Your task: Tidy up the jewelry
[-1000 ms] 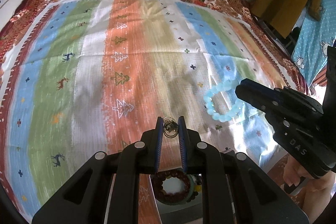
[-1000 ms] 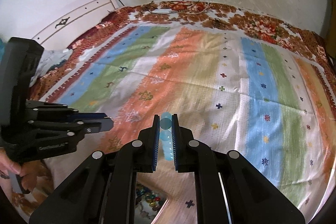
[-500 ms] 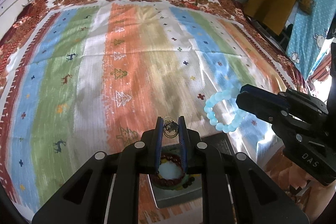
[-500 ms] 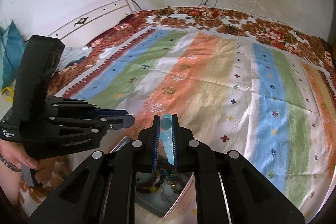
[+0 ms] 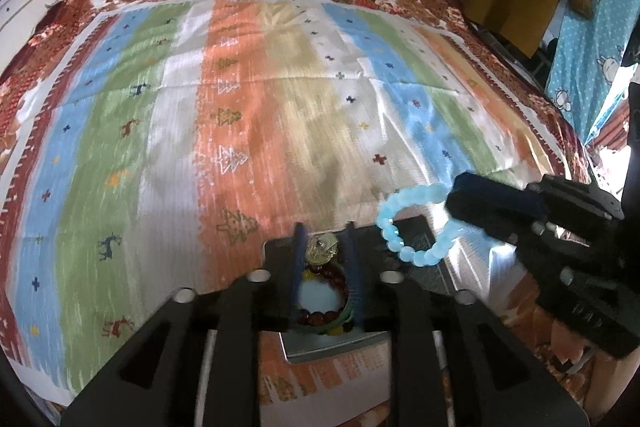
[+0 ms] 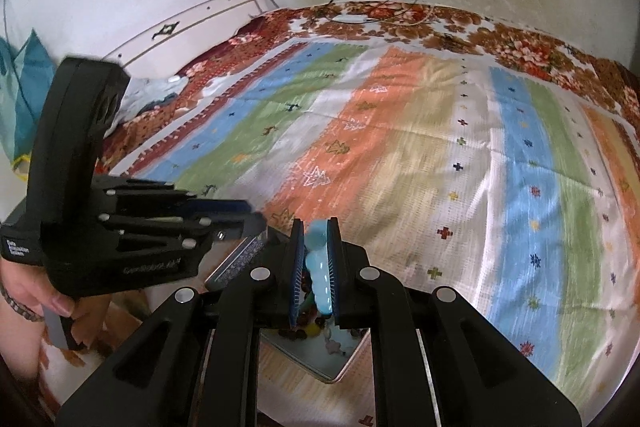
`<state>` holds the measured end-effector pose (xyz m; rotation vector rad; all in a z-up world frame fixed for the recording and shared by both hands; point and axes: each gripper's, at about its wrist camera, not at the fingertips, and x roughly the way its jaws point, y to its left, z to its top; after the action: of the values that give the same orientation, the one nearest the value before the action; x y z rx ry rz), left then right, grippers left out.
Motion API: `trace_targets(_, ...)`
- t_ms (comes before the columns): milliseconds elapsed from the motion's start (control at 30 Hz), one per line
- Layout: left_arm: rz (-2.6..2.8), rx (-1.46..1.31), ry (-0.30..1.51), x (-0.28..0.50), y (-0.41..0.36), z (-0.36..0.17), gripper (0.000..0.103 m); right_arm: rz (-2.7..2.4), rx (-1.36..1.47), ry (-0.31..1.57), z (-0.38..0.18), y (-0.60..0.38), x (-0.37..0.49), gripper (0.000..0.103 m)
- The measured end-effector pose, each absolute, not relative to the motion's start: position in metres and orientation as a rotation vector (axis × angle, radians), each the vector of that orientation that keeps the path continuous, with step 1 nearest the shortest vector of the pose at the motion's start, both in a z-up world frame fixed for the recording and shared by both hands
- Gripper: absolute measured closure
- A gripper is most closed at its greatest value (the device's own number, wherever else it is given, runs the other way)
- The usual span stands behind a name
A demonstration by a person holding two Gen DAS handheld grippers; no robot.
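A small gold-coloured pendant (image 5: 321,247) sits between the tips of the left claw (image 5: 323,241), directly above an open metal tray (image 5: 340,350) that rests on the near edge of the bed. The left claw's jaws are opening, a clear gap showing on the right side of the pendant, so the piece looks loose between the pads. In the tray below lie a dark red bead bracelet (image 5: 326,315) and a few other beads, part hidden by the claw. To the right, the right claw (image 6: 315,229) pinches a pale blue bead bracelet (image 5: 416,223), narrow on its beads; its jaws are also starting to part, with the beads between them. The loop hangs over the tray's far right corner. The bed is covered by a striped blanket (image 5: 256,115) with tree and deer motifs. A hand (image 6: 48,303) grips the left tool's handle.
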<state>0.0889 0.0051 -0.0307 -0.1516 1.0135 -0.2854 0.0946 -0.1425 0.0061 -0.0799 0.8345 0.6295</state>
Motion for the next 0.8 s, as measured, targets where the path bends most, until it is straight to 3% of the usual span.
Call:
trace_targets(33, -0.282, -0.151, 1.013, 0.088, 0.005, -0.031, 0.066, 0.625, -0.073, 0.833, 0.006, -0.145, 0.095, 0.083)
trace_targets(67, -0.283, -0.151, 1.013, 0.087, 0.005, -0.031, 0.065, 0.624, -0.069, 0.83, 0.007, -0.147, 0.094, 0.072)
trace_targets(200, -0.283, -0.149, 1.003, 0.08, 0.006, -0.03, 0.059, 0.626, -0.065, 0.812, 0.009, -0.153, 0.088, 0.064)
trace_targets(533, -0.247, -0.099, 0.952, 0.056, 0.007, -0.026, 0.031, 0.64, -0.052, 0.778, 0.012, -0.168, 0.071, 0.041)
trace_targets(800, -0.265, -0.112, 0.915, 0.04, 0.006, -0.022, 0.014, 0.642, -0.064, 0.781, 0.006, -0.178, 0.057, 0.021)
